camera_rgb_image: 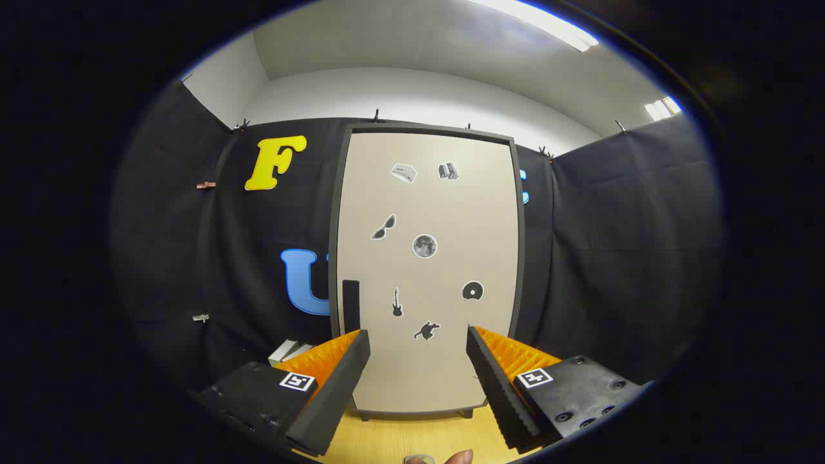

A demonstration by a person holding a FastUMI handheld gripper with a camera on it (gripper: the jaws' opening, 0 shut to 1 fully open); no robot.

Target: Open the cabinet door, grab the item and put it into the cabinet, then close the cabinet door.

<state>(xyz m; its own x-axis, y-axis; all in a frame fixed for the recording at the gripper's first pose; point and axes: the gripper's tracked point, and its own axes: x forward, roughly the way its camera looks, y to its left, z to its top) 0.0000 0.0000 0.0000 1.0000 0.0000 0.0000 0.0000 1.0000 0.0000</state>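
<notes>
With jaws of our gripper (417,351) spread apart and empty, we face the shut cabinet door (438,212) squarely. Its vertical dark handle (350,305) sits at the door's left edge, just ahead of our left finger.

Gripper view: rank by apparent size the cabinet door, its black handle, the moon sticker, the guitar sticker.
Largest to smallest:
1. cabinet door, shut, beyond the open gripper
2. black handle, at the door's left edge
3. moon sticker and guitar sticker: round versus thin, too close to rank
</notes>
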